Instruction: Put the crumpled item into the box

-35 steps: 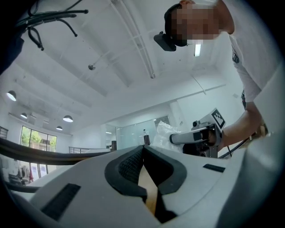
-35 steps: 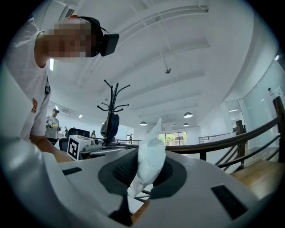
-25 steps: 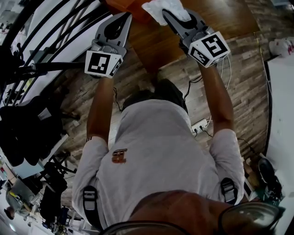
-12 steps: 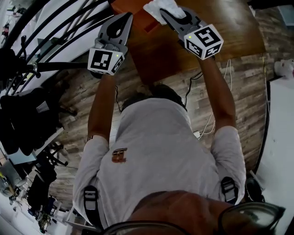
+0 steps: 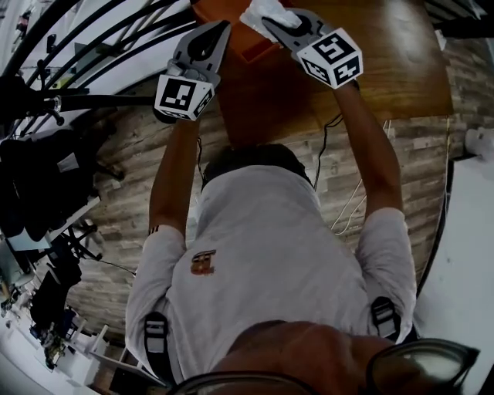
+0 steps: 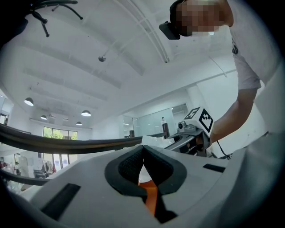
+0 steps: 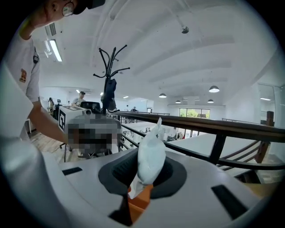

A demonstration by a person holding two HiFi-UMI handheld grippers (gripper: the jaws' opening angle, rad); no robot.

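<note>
In the head view my right gripper (image 5: pixel 272 23) is shut on the white crumpled item (image 5: pixel 262 11) and holds it over the near edge of the orange box (image 5: pixel 248 48) at the top of the frame. The right gripper view shows the crumpled item (image 7: pixel 151 160) pinched upright between the dark pads, with the orange box (image 7: pixel 140 199) just below the jaws. My left gripper (image 5: pixel 221 28) hangs left of the box, apart from it. In its own view the left gripper (image 6: pixel 143 149) has its tips together with nothing between them, and a strip of the orange box (image 6: pixel 151 196) shows through the slot.
The box rests on a brown wooden table (image 5: pixel 386 62). A black curved railing (image 5: pixel 93 46) runs along the left, close to my left gripper. White cables (image 5: pixel 343 208) lie on the plank floor. A black coat stand (image 7: pixel 109 84) and other people are far off.
Both grippers have moved toward the top of the head view, nearer the orange box, which shows more fully now. The white item stays in my right gripper.
</note>
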